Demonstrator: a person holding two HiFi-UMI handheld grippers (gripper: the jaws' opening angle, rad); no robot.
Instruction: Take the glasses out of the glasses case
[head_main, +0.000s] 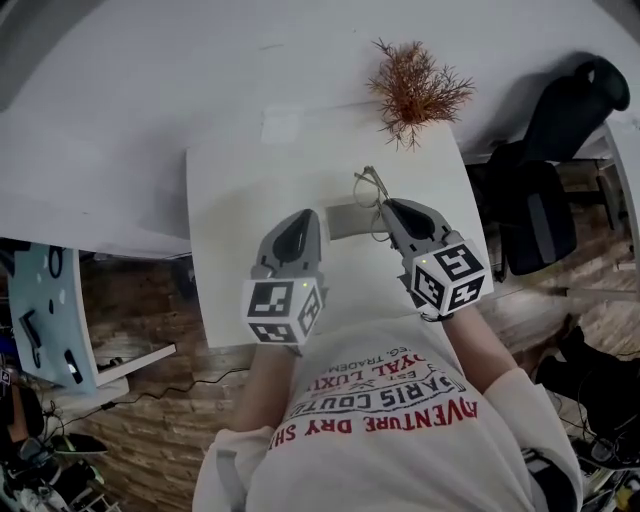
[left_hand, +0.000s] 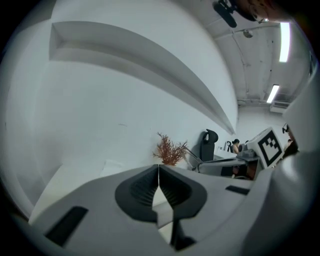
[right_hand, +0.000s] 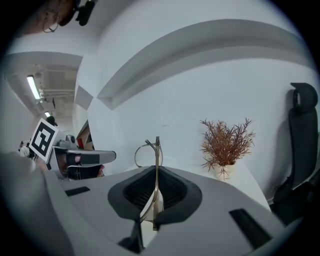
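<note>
while the right gripper (head_main: 388, 205) has its jaws drawn narrow, clamped on the thin metal frame of the glasses (head_main: 370, 188), the lenses poke out past its tips, clear of the grey case (head_main: 345, 220). that case sits between the two grippers, just beside the left gripper (head_main: 308, 215), whose jaws are pressed together at the tips. below lies the white table (head_main: 240, 200), with a dried plant (head_main: 418, 90) at its far edge.
</note>
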